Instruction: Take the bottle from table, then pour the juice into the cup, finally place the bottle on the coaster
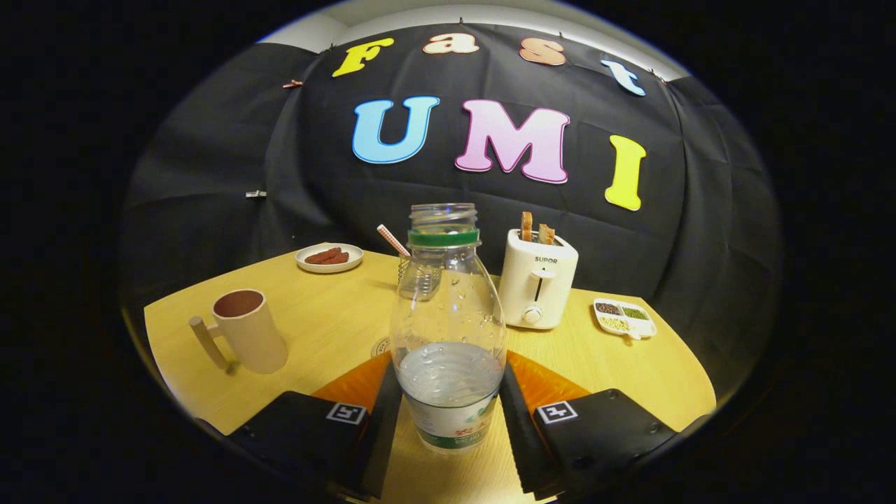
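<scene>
A clear plastic bottle (448,308) with a green neck ring and no cap stands upright between my fingers. It holds clear liquid in its lower third. My gripper (449,371) is shut on the bottle's lower body, one finger pressing each side. A beige cup (250,334) with a side handle and a dark inside stands on the wooden table (329,315), off to the left of my fingers. A round coaster (381,346) lies just beyond the left finger, mostly hidden behind the bottle.
Beyond the bottle stands a white toaster (537,287) with two slices of toast in it. A small plate of sausages (329,257) sits far left. A divided dish of beans (624,317) lies right. A wire holder with a striped straw (393,241) stands behind the bottle.
</scene>
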Demonstrator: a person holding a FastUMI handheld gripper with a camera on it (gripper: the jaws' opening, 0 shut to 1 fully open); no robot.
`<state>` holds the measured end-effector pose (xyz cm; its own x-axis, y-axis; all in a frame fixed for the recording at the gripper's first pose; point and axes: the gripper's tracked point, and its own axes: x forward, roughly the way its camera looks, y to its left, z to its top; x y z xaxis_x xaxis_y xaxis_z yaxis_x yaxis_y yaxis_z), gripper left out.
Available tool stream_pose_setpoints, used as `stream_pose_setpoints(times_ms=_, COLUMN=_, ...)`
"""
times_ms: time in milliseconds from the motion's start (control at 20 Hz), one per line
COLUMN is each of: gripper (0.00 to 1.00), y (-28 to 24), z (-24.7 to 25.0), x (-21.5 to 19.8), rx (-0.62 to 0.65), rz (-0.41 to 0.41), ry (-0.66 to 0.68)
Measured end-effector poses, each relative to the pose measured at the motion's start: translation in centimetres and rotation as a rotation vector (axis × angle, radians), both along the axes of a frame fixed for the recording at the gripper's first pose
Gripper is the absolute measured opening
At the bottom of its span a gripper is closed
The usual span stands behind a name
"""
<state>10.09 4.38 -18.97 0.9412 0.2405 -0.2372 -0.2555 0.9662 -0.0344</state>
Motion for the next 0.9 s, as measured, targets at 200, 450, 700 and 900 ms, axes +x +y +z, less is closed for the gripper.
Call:
stream_pose_setpoints(times_ms=200, gripper=0.73, y=2.4, z=2.6, x=0.5, rx=-0.130, rz=0.093, ry=-0.040)
stream_pose_setpoints(times_ms=450, gripper=0.73, y=6.0, z=4.8, x=0.7, rx=-0.364, rz=0.197, ry=-0.130)
stream_pose_setpoints(times_ms=700, gripper=0.73, y=9.6, z=5.2, x=0.9, rx=-0.588, rz=0.264, ry=-0.208)
stream_pose_setpoints(times_ms=900, gripper=0.73, y=11.2, z=5.0, x=1.3, rx=-0.746, rz=0.283, ry=-0.266)
